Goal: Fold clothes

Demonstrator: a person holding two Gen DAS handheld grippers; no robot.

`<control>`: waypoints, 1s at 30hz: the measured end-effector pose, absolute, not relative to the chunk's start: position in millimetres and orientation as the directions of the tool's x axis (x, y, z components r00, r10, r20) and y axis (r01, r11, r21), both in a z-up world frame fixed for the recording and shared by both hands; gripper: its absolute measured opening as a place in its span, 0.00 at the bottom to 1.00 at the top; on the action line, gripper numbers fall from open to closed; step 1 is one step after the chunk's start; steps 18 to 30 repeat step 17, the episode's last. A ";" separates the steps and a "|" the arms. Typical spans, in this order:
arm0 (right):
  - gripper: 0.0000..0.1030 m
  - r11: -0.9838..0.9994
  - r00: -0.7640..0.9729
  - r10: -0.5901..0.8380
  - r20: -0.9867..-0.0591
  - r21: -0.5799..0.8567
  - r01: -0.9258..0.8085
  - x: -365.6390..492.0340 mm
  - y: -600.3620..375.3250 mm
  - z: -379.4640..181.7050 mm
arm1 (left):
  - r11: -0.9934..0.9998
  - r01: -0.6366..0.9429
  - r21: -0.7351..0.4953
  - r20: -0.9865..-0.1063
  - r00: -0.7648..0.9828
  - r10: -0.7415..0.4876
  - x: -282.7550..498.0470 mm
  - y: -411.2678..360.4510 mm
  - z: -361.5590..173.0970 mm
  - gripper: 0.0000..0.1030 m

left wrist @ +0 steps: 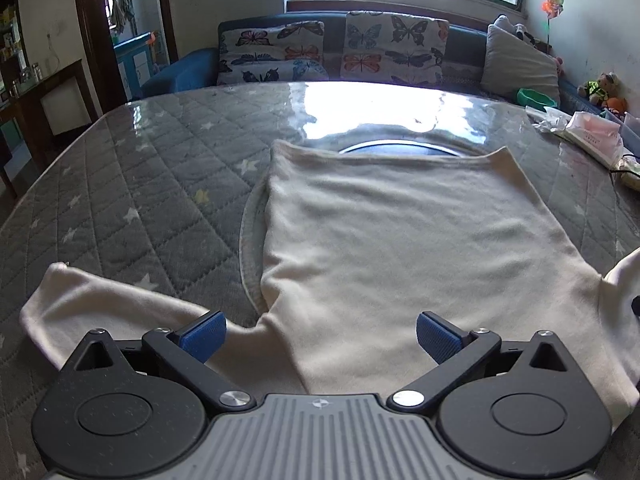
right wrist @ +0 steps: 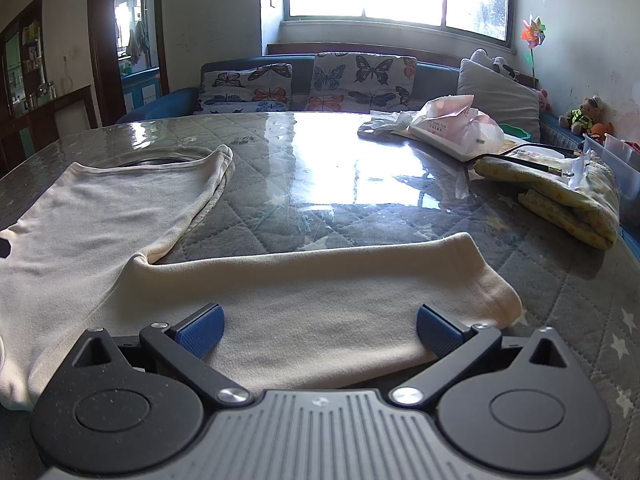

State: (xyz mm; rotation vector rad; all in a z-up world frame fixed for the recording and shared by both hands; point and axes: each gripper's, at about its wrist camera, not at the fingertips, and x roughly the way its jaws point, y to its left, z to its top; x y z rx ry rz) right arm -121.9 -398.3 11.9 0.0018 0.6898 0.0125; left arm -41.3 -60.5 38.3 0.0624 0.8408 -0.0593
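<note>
Left wrist view: a cream long-sleeved top (left wrist: 384, 236) lies spread flat on a table (left wrist: 132, 168) covered with grey quilted, star-printed cloth under a clear glossy sheet. From the left, one sleeve (left wrist: 100, 304) stretches out sideways toward the table edge, then comes the body of the top, running away from the camera to its hem near a round dark rim in the tabletop. The left gripper (left wrist: 320, 338) hangs over the near edge of the garment, jaws spread wide with nothing between the blue pads (left wrist: 202, 338). In the right wrist view, the body of the top sits at the left, and the other sleeve (right wrist: 320, 280) extends rightward across the foreground. The right gripper (right wrist: 320, 332) is likewise released, spread above this sleeve. Farther right lie a plastic bag (right wrist: 452, 124) and a folded yellow cloth (right wrist: 560, 196). A sofa with butterfly cushions (right wrist: 360, 80) stands behind the table.
</note>
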 end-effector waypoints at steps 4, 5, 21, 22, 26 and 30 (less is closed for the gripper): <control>1.00 1.000 0.771 0.012 -0.636 0.006 -0.011 -122.0 -398.3 11.9 | 0.994 0.098 0.039 -0.725 0.687 -0.039 -31.9 -68.9 40.5 1.00; 1.00 1.000 0.771 0.012 -0.636 0.006 -0.011 -122.0 -398.3 11.9 | 0.994 0.102 0.038 -0.723 0.690 -0.043 -29.2 -71.0 40.1 1.00; 1.00 1.000 0.771 0.012 -0.636 0.006 -0.011 -122.0 -398.2 11.8 | 0.994 0.107 0.018 -0.709 0.702 -0.063 -11.2 -83.0 30.3 1.00; 1.00 1.000 0.771 0.012 -0.636 0.006 -0.011 -122.0 -398.2 11.8 | 0.994 0.107 0.018 -0.709 0.702 -0.063 -11.2 -83.0 30.3 1.00; 1.00 1.000 0.771 0.012 -0.636 0.006 -0.011 -122.0 -398.2 11.8 | 0.994 0.107 0.018 -0.709 0.702 -0.063 -11.2 -83.0 30.3 1.00; 1.00 1.000 0.771 0.012 -0.636 0.006 -0.011 -122.0 -398.2 11.8 | 0.994 0.107 0.018 -0.709 0.702 -0.063 -11.2 -83.0 30.3 1.00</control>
